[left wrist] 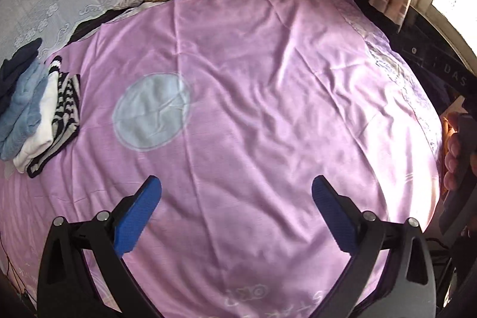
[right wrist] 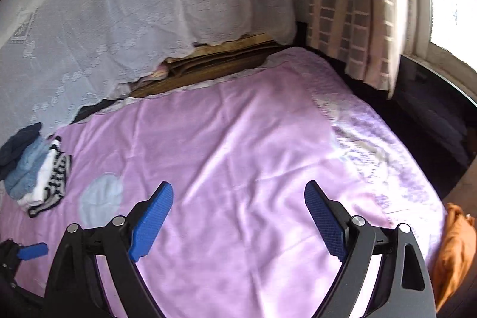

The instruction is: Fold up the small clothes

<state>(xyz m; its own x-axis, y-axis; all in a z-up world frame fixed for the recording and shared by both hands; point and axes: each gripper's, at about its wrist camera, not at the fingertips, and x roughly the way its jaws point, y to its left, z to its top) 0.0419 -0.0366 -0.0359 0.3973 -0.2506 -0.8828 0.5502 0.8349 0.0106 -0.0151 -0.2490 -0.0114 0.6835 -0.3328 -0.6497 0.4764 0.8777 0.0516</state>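
While both grippers hover over pink bedsheet (left wrist: 253,97), nothing sits between blue pads. Left gripper (left wrist: 236,189) jaws spread wide, empty; right gripper (right wrist: 238,195) likewise apart, empty. Folded small clothes (left wrist: 35,106) lie stacked at bed's left edge: navy, light-blue, white, black-and-white striped pieces overlapping, well apart from both grippers. Orange cloth (right wrist: 456,252) hangs at right edge. Lace cover (right wrist: 134,8) behind.

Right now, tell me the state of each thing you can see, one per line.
Left gripper: open, holding nothing.
Right gripper: open, holding nothing.
Folded clothes: overlapping in a row at the sheet's left edge.
Pink sheet: spread flat, wrinkled.
Orange cloth: bunched, off the sheet's right edge.
Curtain: hanging, drawn aside.
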